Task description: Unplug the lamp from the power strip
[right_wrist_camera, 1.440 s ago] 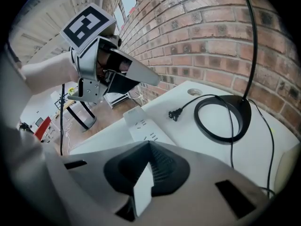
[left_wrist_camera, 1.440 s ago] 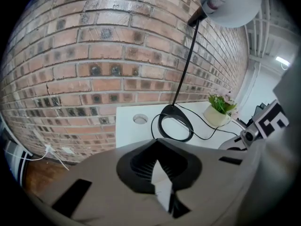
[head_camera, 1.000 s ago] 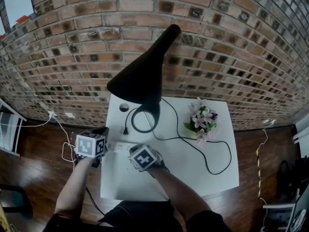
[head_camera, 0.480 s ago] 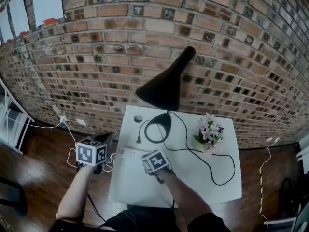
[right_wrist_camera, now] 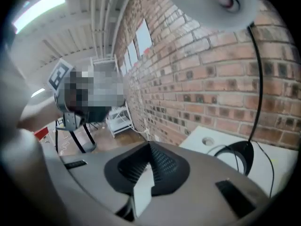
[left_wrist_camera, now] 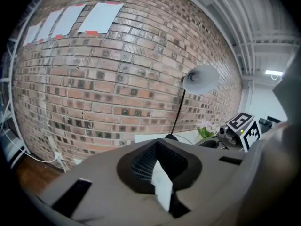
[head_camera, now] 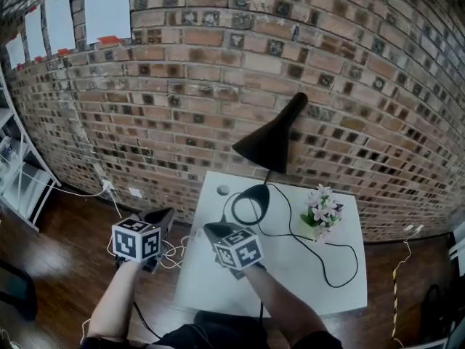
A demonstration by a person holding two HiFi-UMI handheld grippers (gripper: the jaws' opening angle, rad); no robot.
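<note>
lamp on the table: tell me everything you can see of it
The lamp looks matte black. A cone shade, paler inside, sits tilted on a thin stem above an open ring base. The base lies flat on the white table, near the brick wall. A thin black cord runs from the base and loops loosely across the tabletop. Only the table touches it; its plug end isn't clear.

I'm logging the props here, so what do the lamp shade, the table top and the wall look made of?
Lamp shade: matte black, smooth, probably painted metal or plastic.
Table top: flat plain white, likely laminate or painted board.
Wall: rough red-brown brick with pale mortar joints.
</note>
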